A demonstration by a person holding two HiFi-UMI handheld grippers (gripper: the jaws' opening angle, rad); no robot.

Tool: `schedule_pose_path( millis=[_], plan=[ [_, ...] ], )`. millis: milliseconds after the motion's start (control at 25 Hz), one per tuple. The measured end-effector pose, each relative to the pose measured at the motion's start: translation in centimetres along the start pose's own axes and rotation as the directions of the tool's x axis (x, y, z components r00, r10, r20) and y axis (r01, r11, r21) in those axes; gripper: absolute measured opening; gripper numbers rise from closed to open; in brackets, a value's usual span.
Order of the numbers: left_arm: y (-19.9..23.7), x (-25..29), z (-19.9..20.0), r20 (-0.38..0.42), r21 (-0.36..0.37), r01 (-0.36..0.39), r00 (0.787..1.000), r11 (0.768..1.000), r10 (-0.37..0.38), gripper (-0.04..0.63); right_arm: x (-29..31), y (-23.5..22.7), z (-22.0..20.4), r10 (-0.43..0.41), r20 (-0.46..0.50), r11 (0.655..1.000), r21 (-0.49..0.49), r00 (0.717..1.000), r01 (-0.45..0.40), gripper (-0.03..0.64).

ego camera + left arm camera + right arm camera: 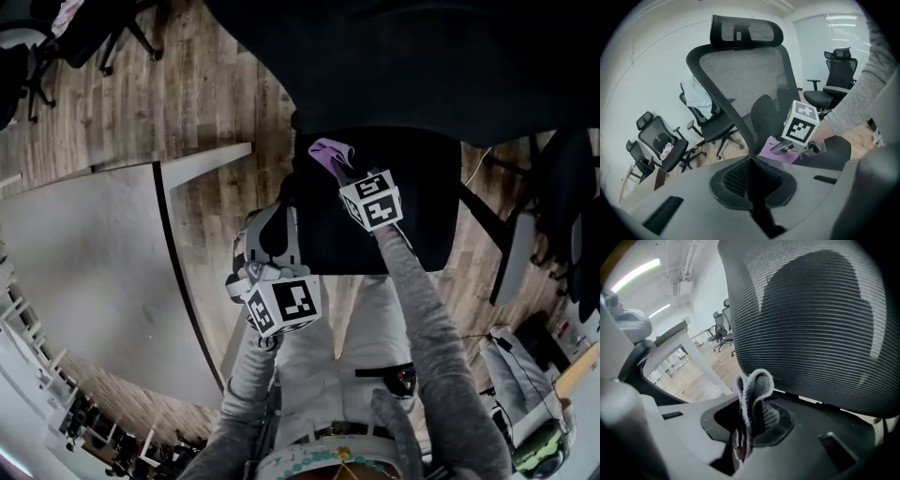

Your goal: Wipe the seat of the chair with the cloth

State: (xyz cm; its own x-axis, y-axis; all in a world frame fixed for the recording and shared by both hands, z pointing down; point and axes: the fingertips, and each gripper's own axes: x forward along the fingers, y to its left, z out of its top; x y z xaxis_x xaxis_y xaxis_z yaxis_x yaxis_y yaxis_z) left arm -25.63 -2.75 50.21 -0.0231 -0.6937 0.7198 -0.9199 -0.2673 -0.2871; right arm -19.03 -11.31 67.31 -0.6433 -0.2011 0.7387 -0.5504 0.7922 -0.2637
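Purple cloth (752, 392) between the fingers (775, 416) of the right gripper (745, 430)

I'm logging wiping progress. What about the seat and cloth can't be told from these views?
- Dirt on the seat: head view, too dark.
- Whether the cloth touches the seat: head view, the cube of the right gripper covers part; right gripper view aims at the backrest.
- Chair base: head view, hidden beneath the seat.

Wood-plank floor (206, 122) and a white worktop (84, 272)
A black chair (422, 187) stands on the floor beside the worktop, a purple cloth (330, 155) at its seat's back edge; other office chairs (661, 143) stand on the same planks farther off.
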Motion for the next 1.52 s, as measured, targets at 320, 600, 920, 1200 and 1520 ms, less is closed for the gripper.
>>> schedule_pose_path(
  millis=[320, 600, 920, 1200, 1520],
  plan=[
    [-0.1, 0.3, 0.3, 0.003, -0.011, 0.039, 0.999, 0.999, -0.039, 0.000, 4.6, 0.5, 0.5, -0.014, -0.054, 1.000, -0.026, 0.998, 0.013, 0.051],
    [-0.2, 0.2, 0.6, 0.009, -0.016, 0.047, 0.999, 0.999, -0.047, 0.000, 7.8, 0.6, -1.1, -0.063, -0.104, 0.998, 0.016, 0.993, 0.065, 0.051],
    [-0.2, 0.1, 0.6, 0.011, -0.013, 0.045, 0.999, 0.999, -0.045, 0.000, 9.6, -0.1, -2.4, -0.158, -0.131, 0.978, -0.159, 0.979, 0.137, 0.051],
    [-0.1, 0.2, 0.4, 0.011, -0.010, 0.047, 0.999, 0.999, -0.047, 0.000, 9.9, -0.2, -2.5, -0.142, -0.127, 0.970, -0.217, 0.982, 0.112, 0.051],
    [-0.1, 0.3, 0.4, 0.006, -0.001, 0.044, 0.999, 0.999, -0.044, -0.002, 9.8, -0.2, -2.4, -0.138, -0.115, 0.968, -0.226, 0.984, 0.110, 0.051]
  ],
)
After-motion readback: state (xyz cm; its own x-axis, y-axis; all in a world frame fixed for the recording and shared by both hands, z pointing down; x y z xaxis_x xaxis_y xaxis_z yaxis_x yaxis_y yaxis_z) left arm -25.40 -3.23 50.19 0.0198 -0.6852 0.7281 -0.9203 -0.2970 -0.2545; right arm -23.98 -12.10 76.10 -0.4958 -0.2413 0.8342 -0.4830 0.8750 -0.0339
